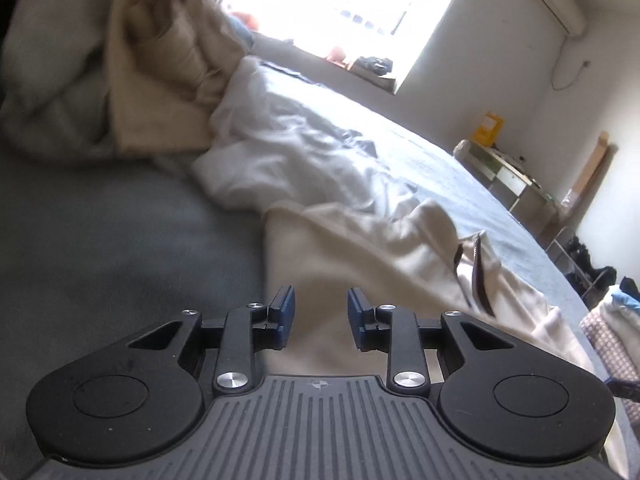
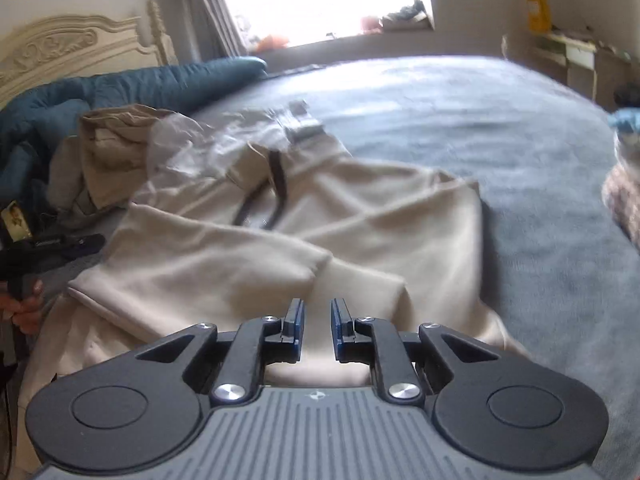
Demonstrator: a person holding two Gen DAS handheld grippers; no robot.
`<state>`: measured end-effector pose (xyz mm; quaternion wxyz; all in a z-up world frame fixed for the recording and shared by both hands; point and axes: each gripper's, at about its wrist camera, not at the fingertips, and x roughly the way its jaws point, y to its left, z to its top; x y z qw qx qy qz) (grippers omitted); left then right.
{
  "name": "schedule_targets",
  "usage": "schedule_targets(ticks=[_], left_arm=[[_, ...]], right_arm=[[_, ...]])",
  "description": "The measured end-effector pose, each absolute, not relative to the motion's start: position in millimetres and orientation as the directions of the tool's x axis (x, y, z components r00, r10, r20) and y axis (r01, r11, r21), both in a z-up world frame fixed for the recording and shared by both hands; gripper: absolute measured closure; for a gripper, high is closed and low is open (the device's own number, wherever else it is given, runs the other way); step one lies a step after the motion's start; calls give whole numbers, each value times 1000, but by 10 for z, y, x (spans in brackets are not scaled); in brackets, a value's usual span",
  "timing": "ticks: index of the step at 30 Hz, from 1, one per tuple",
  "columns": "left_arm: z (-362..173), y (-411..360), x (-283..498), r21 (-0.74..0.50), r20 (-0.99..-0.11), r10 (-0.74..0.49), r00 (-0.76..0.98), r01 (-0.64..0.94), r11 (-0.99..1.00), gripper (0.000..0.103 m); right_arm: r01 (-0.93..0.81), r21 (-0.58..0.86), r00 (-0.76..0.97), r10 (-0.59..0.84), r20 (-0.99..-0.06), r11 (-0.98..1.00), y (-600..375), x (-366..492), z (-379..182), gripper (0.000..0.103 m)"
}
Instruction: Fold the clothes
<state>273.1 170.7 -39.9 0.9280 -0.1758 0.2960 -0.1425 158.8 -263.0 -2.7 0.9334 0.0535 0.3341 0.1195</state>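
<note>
A cream sweatshirt (image 2: 360, 216) with a dark-trimmed collar (image 2: 276, 184) lies spread on the grey-blue bed (image 2: 460, 112), one sleeve (image 2: 208, 264) folded across its body. My right gripper (image 2: 317, 312) hovers over its near edge, jaws open with a narrow gap and nothing between them. In the left wrist view the same sweatshirt (image 1: 360, 248) lies ahead, and my left gripper (image 1: 321, 304) is open and empty just above its near edge.
A white garment (image 1: 288, 152) and a beige pile (image 1: 132, 80) lie beyond the sweatshirt. A teal quilt (image 2: 132, 88) and headboard (image 2: 68, 48) are at the left. A clear plastic bag (image 2: 200, 140) lies by the collar. More clothes (image 1: 612, 336) sit at the right edge.
</note>
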Motion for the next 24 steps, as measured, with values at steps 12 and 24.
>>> schedule_targets(ticks=[12, 24], left_arm=[[-667, 1710, 3376, -430, -567, -302, 766, 37, 902, 74], [-70, 2388, 2556, -495, -514, -162, 842, -137, 858, 73]], right_arm=[[-163, 69, 792, 172, -586, 984, -2691, 1787, -686, 90], [-143, 220, 755, 250, -607, 965, -2921, 1802, -506, 88]])
